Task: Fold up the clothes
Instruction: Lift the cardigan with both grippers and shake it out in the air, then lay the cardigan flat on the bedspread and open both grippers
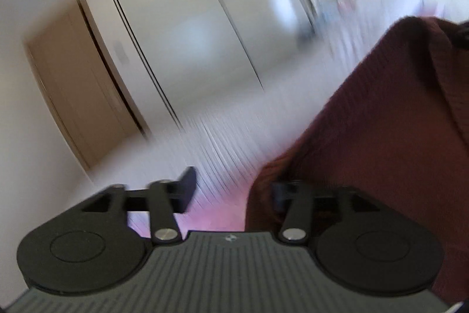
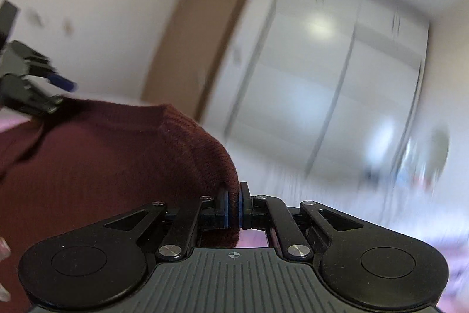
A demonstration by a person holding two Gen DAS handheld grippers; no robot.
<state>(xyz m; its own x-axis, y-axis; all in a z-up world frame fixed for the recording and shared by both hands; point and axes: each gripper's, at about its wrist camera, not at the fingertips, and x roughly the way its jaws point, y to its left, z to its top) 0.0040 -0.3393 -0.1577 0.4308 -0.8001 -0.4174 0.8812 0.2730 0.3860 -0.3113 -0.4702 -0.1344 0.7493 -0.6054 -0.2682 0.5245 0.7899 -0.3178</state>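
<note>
Maroon knit garment (image 2: pixel 96 166) hangs raised in the air between the two tools, above a pink-and-white striped bed surface (image 1: pixel 222 137) that shows blurred below it. Right tool (image 2: pixel 233 209): its blue-padded fingers are closed together on a folded edge of the knit, with cloth bulging above and below the pads. Left tool (image 1: pixel 231 191): the fingers stand well apart; the left finger is clear of the cloth, while the right finger lies against or behind the garment's edge (whether it touches cannot be told from the left wrist view). In the right wrist view the left tool appears at the far left edge, at the garment's far corner, with one blue-tipped finger above the cloth. Beyond, motion blur is heavy: a brown door (image 2: pixel 193 49) stands beside white sliding wardrobe doors (image 2: pixel 337 78) against a pale wall.
</note>
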